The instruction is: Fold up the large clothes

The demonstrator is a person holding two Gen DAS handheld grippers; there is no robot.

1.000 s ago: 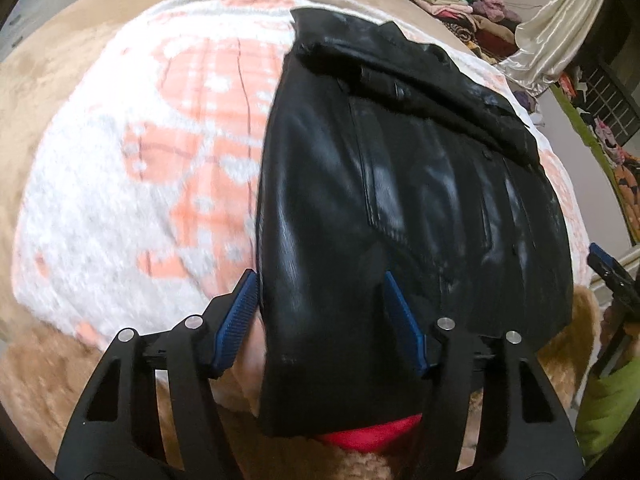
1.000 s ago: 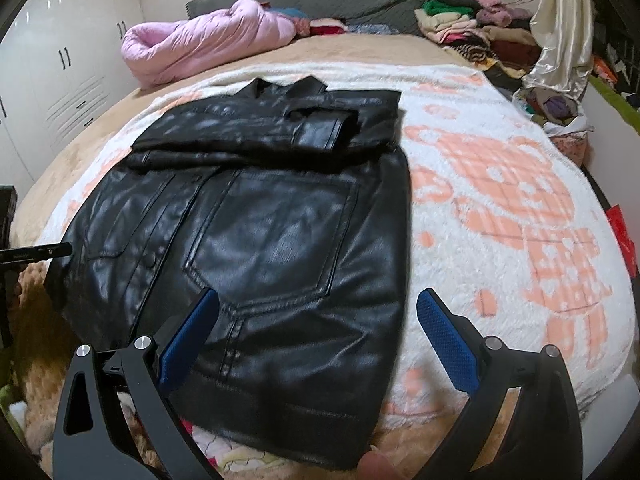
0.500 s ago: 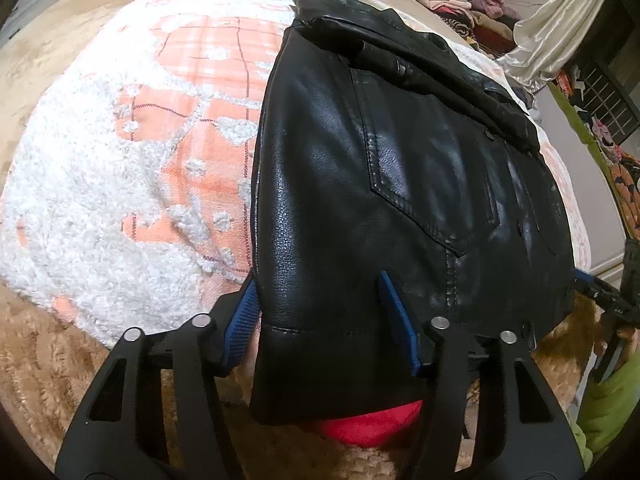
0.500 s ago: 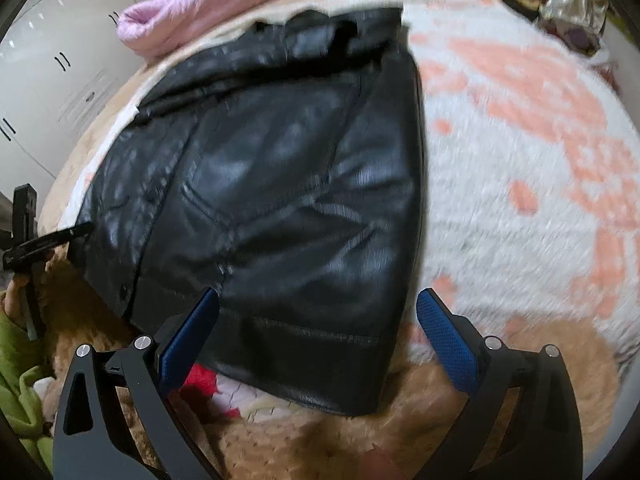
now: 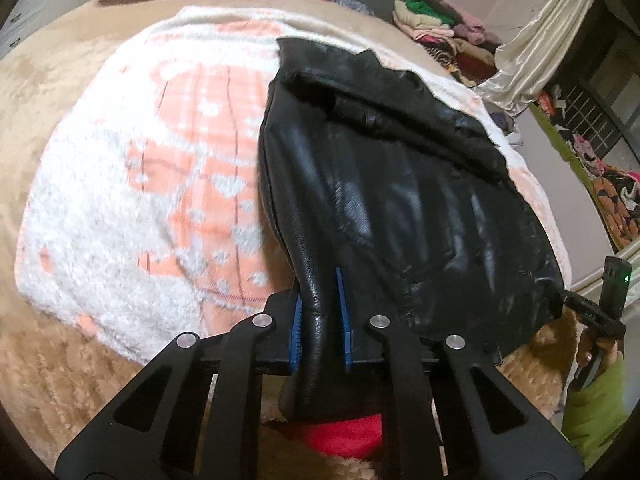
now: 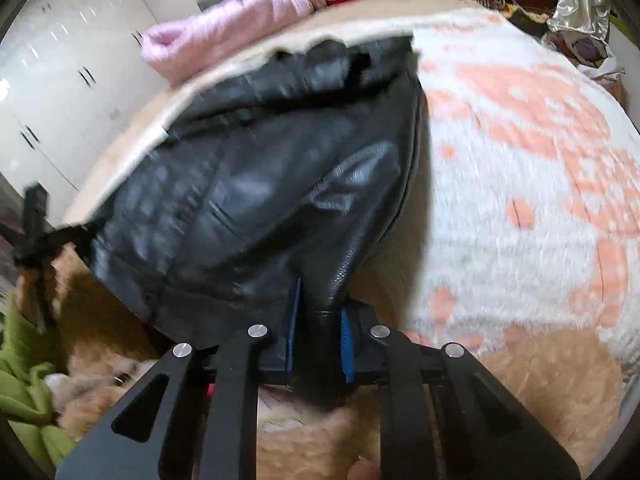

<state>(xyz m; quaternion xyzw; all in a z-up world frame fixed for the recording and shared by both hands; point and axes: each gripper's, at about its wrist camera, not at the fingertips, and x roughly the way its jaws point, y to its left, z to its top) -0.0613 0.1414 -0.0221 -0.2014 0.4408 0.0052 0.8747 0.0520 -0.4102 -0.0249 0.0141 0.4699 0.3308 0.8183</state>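
Observation:
A black leather jacket (image 5: 400, 200) lies on a white and orange fluffy blanket (image 5: 140, 184) on the bed. My left gripper (image 5: 320, 312) is shut on the jacket's bottom hem at one corner and lifts it off the blanket. My right gripper (image 6: 318, 324) is shut on the hem at the other corner of the jacket (image 6: 260, 184), also raised. The right gripper also shows in the left wrist view (image 5: 592, 312) at the far right edge. The left gripper shows in the right wrist view (image 6: 36, 236) at the far left.
A pink padded coat (image 6: 224, 36) lies at the head of the bed. Stacks of folded clothes (image 5: 436, 28) sit at the back right beside a satin curtain (image 5: 536, 52). White wardrobe doors (image 6: 52, 92) stand at the left. A red cloth (image 5: 344, 436) lies under the hem.
Both grippers closed from open onto the jacket's bottom hem and raised it off the blanket. The hem now bunches between the pads.

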